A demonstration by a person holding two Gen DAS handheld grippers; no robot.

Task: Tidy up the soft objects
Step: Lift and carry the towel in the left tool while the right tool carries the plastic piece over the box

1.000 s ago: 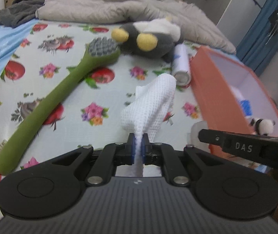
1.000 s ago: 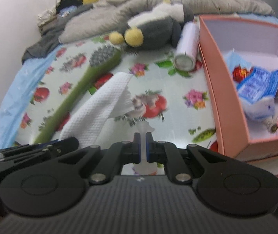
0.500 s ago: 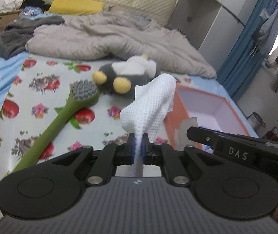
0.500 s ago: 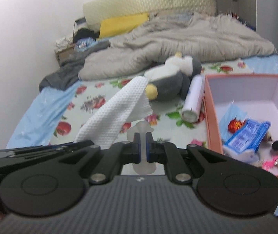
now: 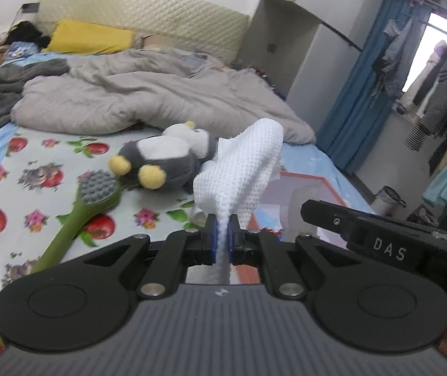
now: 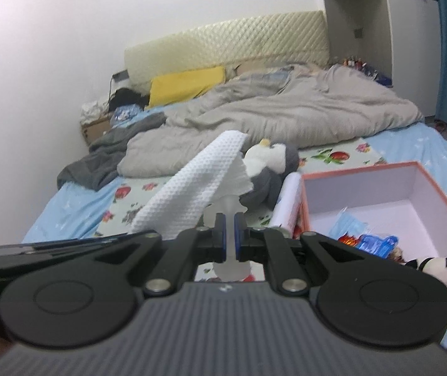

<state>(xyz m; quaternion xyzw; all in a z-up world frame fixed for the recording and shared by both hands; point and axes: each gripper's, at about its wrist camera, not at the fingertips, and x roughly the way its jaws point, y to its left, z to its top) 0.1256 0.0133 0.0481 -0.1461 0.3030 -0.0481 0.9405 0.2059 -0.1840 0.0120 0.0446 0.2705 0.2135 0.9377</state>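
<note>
My left gripper (image 5: 221, 235) is shut on a white waffle-weave cloth (image 5: 242, 169), which stands up from the pads, lifted off the bed. In the right wrist view the same cloth (image 6: 198, 188) rises from the left gripper (image 6: 149, 234) at the lower left. My right gripper (image 6: 229, 235) is shut on a small translucent soft piece (image 6: 231, 266). That gripper (image 5: 309, 210) shows side-on at the right of the left wrist view. A grey and white penguin plush (image 5: 160, 159) lies on the flowered sheet beyond both grippers.
An orange box (image 6: 361, 169) sits to the right, holding a blue mask, a blue packet and a small panda plush (image 6: 433, 266). A white tube (image 6: 287, 203) lies against its left wall. A green long-handled brush (image 5: 79, 216) lies left. A grey duvet (image 5: 148, 100) covers the far bed.
Both grippers have risen above the bed and tipped upward, each keeping its grip. The headboard, wall and curtains have come into view, and the bed items sit lower and farther away.
</note>
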